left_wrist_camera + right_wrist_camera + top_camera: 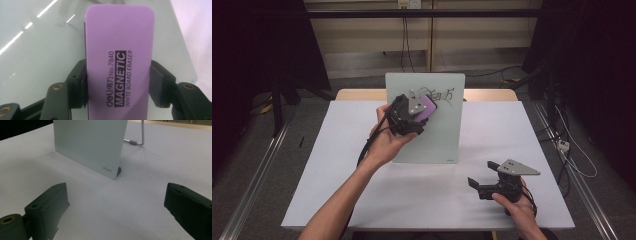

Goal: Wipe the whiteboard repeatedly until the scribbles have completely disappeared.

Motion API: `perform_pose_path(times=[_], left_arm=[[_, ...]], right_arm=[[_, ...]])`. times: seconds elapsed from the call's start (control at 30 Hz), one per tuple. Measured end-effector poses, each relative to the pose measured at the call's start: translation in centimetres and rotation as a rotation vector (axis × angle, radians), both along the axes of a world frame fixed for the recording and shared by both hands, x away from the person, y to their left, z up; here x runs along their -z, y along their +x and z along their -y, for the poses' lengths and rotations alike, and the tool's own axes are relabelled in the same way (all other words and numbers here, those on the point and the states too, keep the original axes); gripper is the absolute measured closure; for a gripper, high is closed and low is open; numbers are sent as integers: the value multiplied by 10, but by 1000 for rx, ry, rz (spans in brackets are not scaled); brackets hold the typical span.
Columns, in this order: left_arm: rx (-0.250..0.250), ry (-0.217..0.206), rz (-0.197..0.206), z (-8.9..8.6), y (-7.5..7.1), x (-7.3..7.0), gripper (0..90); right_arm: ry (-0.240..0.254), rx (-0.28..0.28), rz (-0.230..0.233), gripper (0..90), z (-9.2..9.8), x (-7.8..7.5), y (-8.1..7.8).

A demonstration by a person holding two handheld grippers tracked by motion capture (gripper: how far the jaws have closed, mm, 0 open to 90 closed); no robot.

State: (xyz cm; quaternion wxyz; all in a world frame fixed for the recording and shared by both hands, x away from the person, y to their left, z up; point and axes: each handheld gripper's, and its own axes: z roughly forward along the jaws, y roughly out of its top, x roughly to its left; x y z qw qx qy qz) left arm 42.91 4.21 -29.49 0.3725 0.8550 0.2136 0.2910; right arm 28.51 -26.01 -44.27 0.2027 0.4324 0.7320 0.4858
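A: What stands around the purple eraser [119, 60]?

B: A glass whiteboard [447, 135] stands propped upright on the white tabletop [337, 170], black scribbles [439, 94] near its top edge. Nothing blocks the eraser; it lies against the board's upper left, just beside the scribbles.

A: Its long axis?

B: It runs straight out from the left gripper [118, 86], whose fingers clamp its long sides. The label reads "deli No.7840 MAGNETIC WHITE BOARD ERASER".

A: The right gripper [116, 210]?

B: Fingers spread wide, empty, low over the tabletop.
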Motion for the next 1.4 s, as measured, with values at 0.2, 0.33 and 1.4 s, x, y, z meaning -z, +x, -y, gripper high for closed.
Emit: perform_pose_path(times=[0.2,0.33,1.4], left_arm=[[-71,-74,33,-22,14,-32,412],[-79,-84,29,-24,17,-37,412],[-18,-39,17,5,16,-38,411]], right_arm=[[2,0,2,51,0,0,-1],[1,-2,1,50,0,0,0],[5,-3,1,50,0,0,-1]])
